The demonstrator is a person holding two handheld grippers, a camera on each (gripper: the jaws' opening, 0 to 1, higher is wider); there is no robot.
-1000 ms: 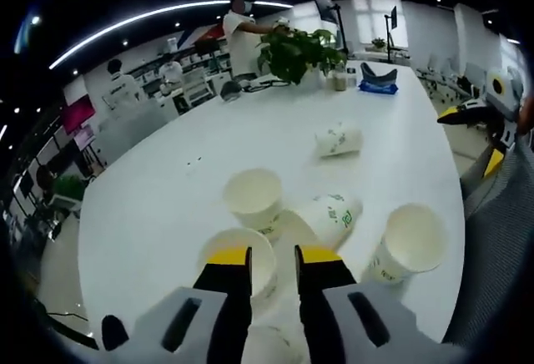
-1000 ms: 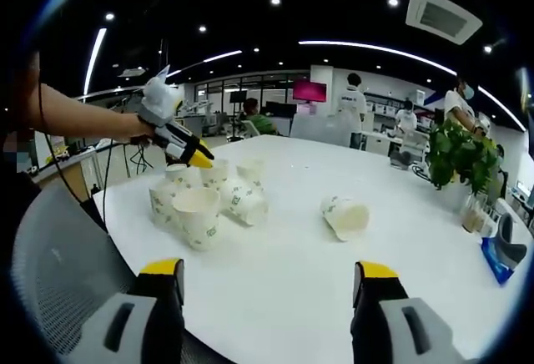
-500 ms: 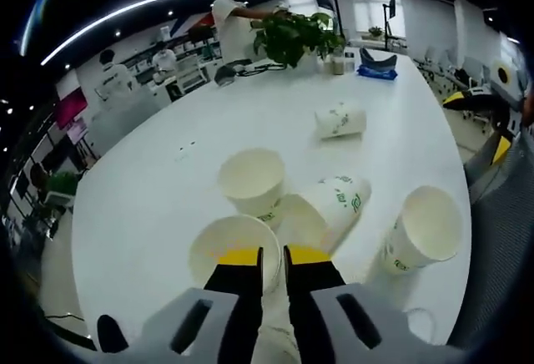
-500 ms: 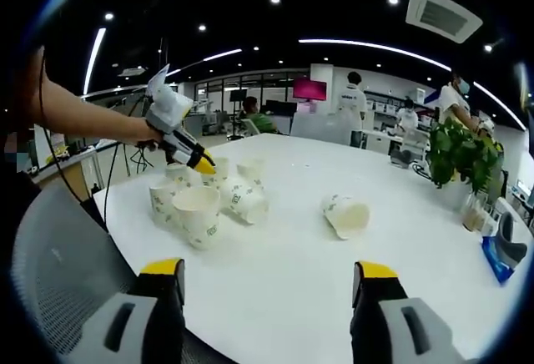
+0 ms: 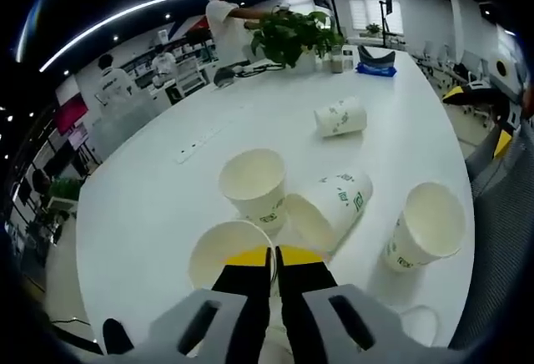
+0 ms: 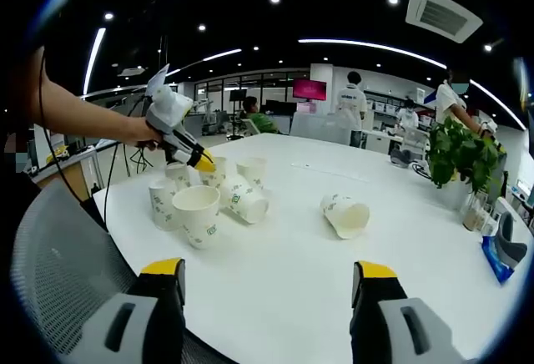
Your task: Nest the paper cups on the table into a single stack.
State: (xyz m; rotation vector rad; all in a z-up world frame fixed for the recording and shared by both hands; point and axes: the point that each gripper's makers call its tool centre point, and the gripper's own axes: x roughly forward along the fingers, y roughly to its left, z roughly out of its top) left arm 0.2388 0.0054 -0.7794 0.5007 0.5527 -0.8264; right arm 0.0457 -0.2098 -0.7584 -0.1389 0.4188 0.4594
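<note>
Progress: no stack yet, cups loose on desk (image 5: 150, 189) | left tool (image 5: 274, 257) pinching upright cup's rim (image 5: 224, 245) | right tool (image 6: 265, 279) wide, empty

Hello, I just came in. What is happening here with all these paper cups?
A person is gathering paper cups on a white table using two hand-held grippers. The left gripper is pinched shut on the rim of an upright cup in the cluster. The right gripper hangs open, away from them. One cup lies apart on its side. Nothing is stacked yet.
</note>
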